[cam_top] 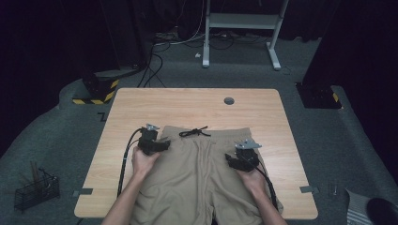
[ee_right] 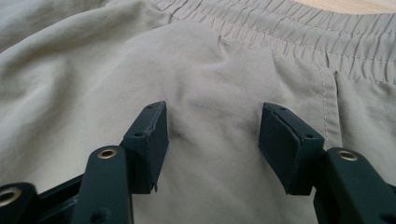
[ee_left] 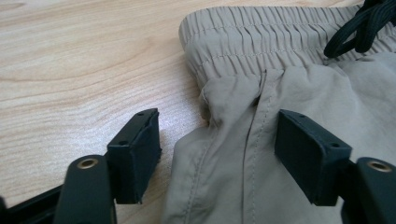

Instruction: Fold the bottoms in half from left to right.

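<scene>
Now: khaki shorts (cam_top: 202,173) flat on table (cam_top: 141,103), waistband far side. Left gripper (ee_left: 217,149) gaping, empty, straddling side edge; right gripper (ee_right: 212,140) gaping, empty, above fabric. Pinch both layers near waistband, close evenly.

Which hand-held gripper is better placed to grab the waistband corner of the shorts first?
Left. The left hand-held gripper is open right at the shorts' side edge below the waistband; the right hand-held gripper is open over flat fabric.
</scene>
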